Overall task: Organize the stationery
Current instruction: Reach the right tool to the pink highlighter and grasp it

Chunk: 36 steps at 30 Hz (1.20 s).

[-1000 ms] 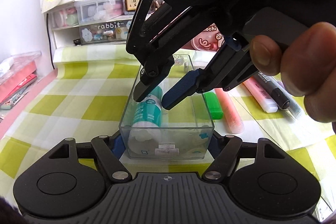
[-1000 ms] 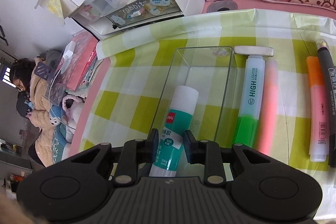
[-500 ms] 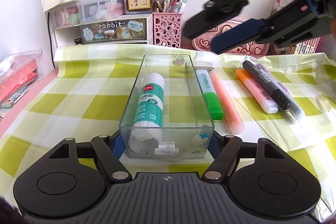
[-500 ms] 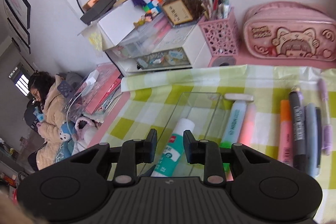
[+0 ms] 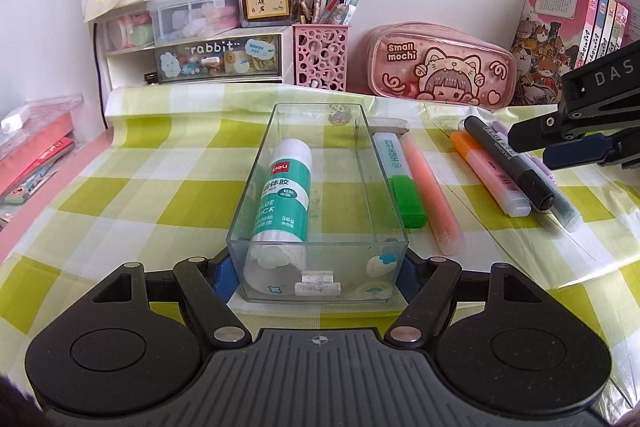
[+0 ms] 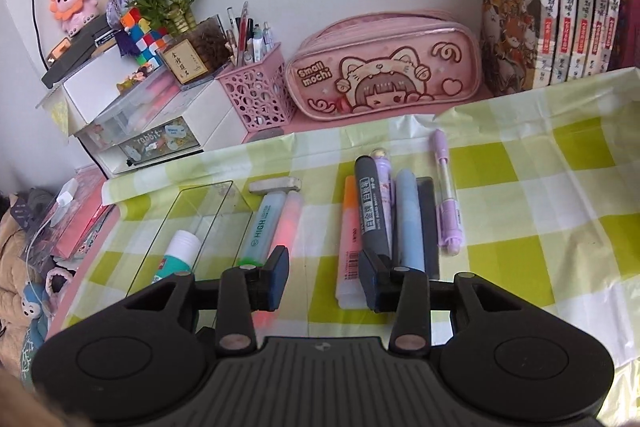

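Left wrist view – left tongs (image 5: 318,273) pinching clear box (image 5: 280,147), right tongs (image 6: 324,277) spreading, empty – checked tablecloth (image 5: 140,163).

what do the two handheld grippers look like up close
Both are matte black plastic: a ribbed centre plate, a round disc housing on each side, and linkage arms with silver pivot pins. The left gripper and right gripper carry dark blue finger pads. The right one bears white letters "DAS".

Clear plastic tray (image 5: 256,187), long axis near to far, on checked table cloth. Glue stick (image 5: 285,195) lies inside along left wall, white cap at far end. Right of tray, touching: green highlighter (image 5: 400,183), coral highlighter (image 5: 432,195). Farther right, a cluster: orange highlighter (image 6: 349,239), dark grey marker (image 6: 370,205), blue pen (image 6: 408,223), purple pen (image 6: 447,203).
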Available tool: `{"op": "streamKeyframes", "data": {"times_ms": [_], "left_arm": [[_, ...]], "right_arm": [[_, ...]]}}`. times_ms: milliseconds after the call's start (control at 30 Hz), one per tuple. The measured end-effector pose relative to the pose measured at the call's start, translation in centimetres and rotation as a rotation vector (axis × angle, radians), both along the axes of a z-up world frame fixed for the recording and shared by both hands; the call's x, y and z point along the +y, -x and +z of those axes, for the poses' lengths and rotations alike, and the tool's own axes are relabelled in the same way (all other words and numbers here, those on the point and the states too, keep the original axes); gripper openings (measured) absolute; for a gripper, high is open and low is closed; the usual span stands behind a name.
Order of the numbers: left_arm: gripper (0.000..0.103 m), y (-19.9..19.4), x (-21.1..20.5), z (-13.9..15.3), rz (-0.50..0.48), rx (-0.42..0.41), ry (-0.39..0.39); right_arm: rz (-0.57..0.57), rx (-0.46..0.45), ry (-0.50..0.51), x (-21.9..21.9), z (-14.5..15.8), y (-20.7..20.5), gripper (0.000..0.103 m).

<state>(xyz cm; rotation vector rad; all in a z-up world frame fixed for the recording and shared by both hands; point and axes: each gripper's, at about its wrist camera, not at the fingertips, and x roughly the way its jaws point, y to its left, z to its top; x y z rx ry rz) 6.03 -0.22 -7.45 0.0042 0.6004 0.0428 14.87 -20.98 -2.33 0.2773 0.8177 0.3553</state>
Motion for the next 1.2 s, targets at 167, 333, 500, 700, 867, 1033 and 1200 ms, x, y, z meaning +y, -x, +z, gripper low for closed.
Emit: {"op": "streamKeyframes", "data": {"times_ms": [167, 333, 500, 700, 867, 1033, 1200], "left_arm": [[0.072, 0.1, 0.1, 0.0, -0.001, -0.001, 0.000], [0.072, 0.1, 0.1, 0.0, -0.001, -0.004, -0.001], [0.072, 0.1, 0.0, 0.0, 0.002, -0.005, -0.002], [0.072, 0.1, 0.0, 0.0, 0.002, -0.005, -0.002], [0.072, 0.1, 0.0, 0.0, 0.002, -0.003, 0.000], [0.072, 0.1, 0.0, 0.0, 0.002, -0.003, 0.000], [0.072, 0.0, 0.1, 0.0, 0.000, -0.002, 0.001]], "right_arm": [[0.003, -0.052, 0.010, 0.2, 0.5, 0.6, 0.033], [0.000, -0.053, 0.039, 0.8, -0.2, 0.7, 0.032], [0.063, -0.039, 0.020, 1.9, -0.2, 0.7, 0.032], [0.157, 0.025, 0.053, 4.8, -1.6, -0.7, 0.032], [0.186, 0.064, 0.091, 6.0, -2.2, -2.6, 0.032], [0.199, 0.104, 0.096, 6.8, -2.2, -4.8, 0.032], [0.239, 0.127, 0.098, 7.3, -2.1, -5.7, 0.030]]}}
